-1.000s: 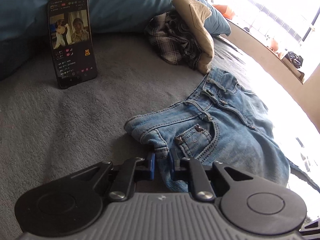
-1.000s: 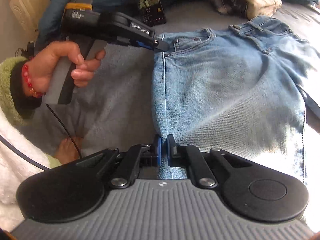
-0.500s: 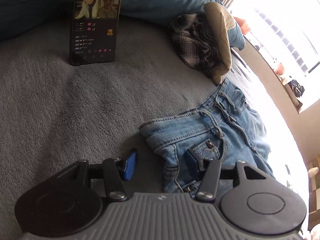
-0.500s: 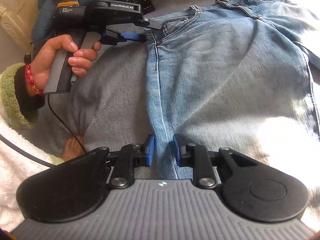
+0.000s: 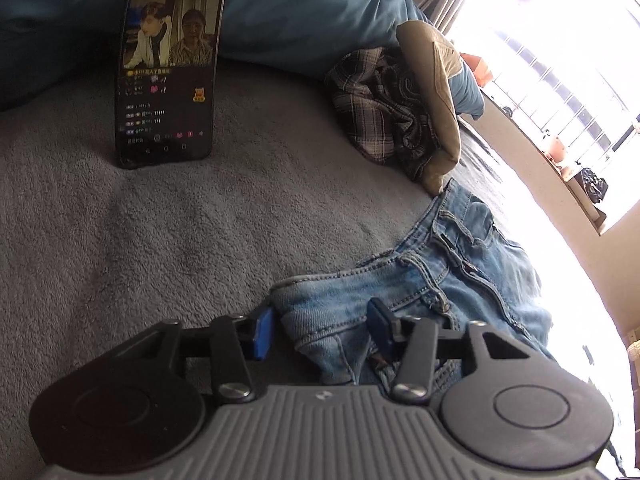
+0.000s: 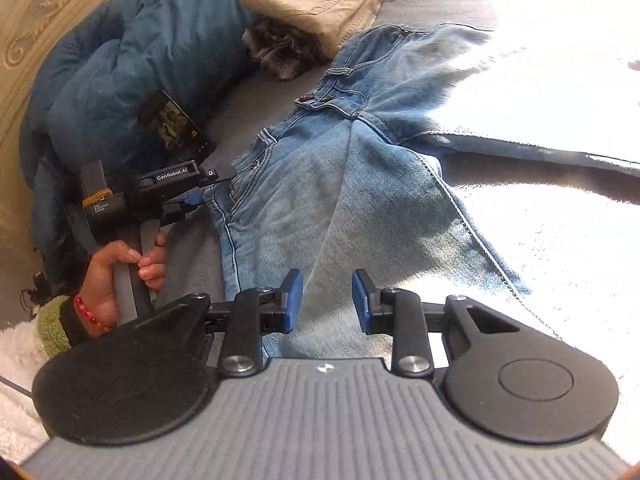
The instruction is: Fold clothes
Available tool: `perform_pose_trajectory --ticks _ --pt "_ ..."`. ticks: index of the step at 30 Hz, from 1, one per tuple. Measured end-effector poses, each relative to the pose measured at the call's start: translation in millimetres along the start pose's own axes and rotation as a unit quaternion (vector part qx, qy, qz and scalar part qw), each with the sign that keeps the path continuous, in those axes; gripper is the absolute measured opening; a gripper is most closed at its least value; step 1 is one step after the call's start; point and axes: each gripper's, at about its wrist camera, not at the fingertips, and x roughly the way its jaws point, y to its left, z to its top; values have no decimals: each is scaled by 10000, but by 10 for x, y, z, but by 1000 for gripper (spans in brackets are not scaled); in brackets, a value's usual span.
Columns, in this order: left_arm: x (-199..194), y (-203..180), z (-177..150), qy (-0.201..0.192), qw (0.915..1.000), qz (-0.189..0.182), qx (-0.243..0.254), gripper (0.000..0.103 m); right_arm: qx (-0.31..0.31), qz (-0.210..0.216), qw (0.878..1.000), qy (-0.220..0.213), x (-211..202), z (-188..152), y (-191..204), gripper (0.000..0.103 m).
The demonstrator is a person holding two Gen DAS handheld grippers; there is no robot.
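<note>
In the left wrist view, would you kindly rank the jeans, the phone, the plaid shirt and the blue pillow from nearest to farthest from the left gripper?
1. Jeans: waistband corner between the closing jaws of the left gripper.
2. Plaid shirt: upper right, crumpled.
3. Phone: upper left, propped upright; too close to the shirt to call.
4. Blue pillow: behind both.

Both wrist cameras look steeply down, close over the bed; each view shares the jeans, the phone and the left gripper
</note>
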Motion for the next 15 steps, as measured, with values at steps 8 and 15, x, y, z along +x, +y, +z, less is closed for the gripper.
perform_pose_trajectory --ticks 8,15 --pt "-241 -164 -66 -1141 9879 353 994 13 110 -179 9998 -48 11 11 -41 26" --pt "10 79 -50 -623 9915 736 874 32 333 -295 9990 59 65 -39 -161 26"
